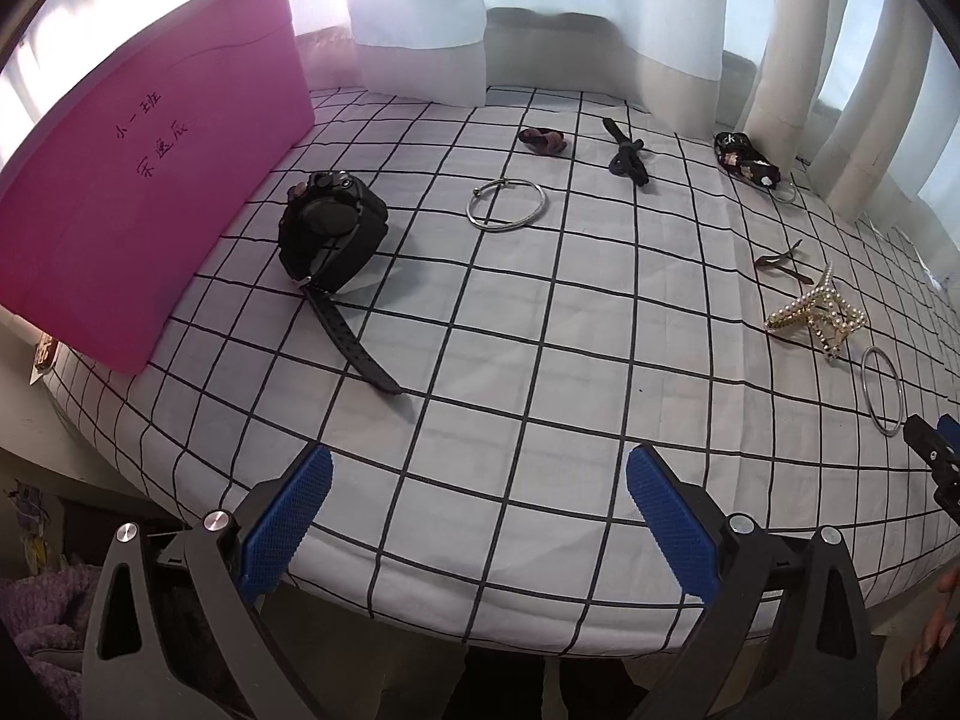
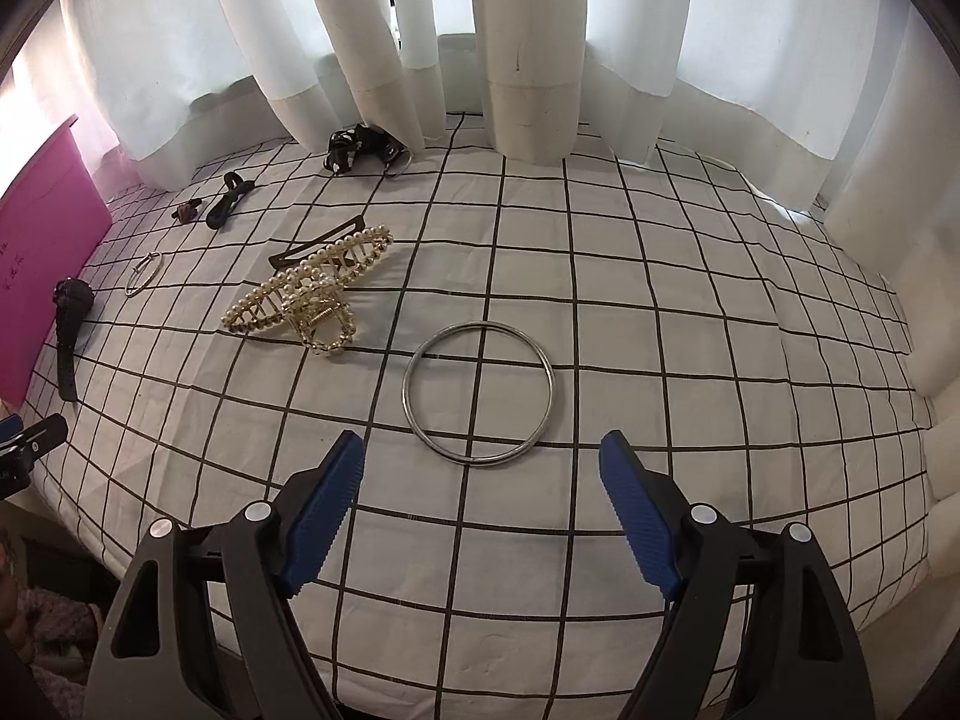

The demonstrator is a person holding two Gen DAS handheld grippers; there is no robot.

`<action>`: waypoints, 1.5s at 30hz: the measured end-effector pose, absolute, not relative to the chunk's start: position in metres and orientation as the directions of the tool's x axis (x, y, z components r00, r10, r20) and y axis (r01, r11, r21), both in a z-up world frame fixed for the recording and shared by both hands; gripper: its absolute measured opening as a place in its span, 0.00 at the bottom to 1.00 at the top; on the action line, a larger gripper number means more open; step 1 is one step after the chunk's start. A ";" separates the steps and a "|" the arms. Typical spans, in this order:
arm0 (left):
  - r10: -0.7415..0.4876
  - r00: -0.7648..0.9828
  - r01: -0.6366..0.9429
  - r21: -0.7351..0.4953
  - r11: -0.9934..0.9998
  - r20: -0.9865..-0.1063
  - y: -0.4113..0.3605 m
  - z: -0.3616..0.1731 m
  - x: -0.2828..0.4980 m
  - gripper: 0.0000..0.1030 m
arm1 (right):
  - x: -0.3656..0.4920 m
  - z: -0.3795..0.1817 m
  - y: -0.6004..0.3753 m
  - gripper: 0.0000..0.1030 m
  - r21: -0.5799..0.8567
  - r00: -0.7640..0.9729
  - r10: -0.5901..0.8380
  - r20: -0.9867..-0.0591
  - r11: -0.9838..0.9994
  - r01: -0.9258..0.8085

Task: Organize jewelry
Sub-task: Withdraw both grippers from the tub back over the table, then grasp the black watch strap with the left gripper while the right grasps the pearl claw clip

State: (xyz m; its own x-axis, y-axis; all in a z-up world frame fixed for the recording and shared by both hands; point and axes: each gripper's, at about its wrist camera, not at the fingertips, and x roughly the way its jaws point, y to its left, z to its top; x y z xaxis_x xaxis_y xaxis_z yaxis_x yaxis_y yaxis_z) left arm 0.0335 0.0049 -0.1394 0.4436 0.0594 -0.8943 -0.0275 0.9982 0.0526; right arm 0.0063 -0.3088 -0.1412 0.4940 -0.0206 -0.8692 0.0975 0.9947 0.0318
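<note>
Jewelry lies spread on a white checked cloth [image 1: 540, 360]. A black watch [image 1: 330, 234] lies at the left beside a pink box [image 1: 150, 180]. A silver bangle with a clasp [image 1: 507, 206] lies mid-table. A pearl hair claw [image 2: 312, 288] and a plain silver ring bangle [image 2: 480, 394] lie on the right. My left gripper [image 1: 477, 468] is open and empty near the front edge. My right gripper [image 2: 483, 462] is open and empty, just short of the ring bangle, which lies between the lines of its fingers.
At the back lie a brown hair tie [image 1: 543, 141], a black bow clip [image 1: 627, 156], a black patterned band [image 1: 744, 159] and a dark flat clip [image 2: 318, 243]. White curtains [image 2: 522, 48] hang behind the table. The cloth's front edge [image 1: 480, 630] drops off below the grippers.
</note>
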 end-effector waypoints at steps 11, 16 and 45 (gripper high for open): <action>0.155 0.414 -0.196 0.078 0.978 -0.897 -0.027 -0.145 0.037 0.94 | 0.040 -0.149 -0.316 0.75 0.156 0.471 0.183 -0.863 0.983 -0.097; 0.245 0.389 -0.339 0.109 0.934 -0.888 -0.014 -0.141 0.025 0.94 | 0.064 -0.150 -0.306 0.75 0.245 0.428 0.304 -0.851 0.951 -0.189; 0.319 0.367 -0.439 0.139 0.887 -0.874 0.102 -0.172 0.109 0.94 | 0.103 -0.171 -0.235 0.75 0.097 0.461 0.185 -0.868 0.973 -0.209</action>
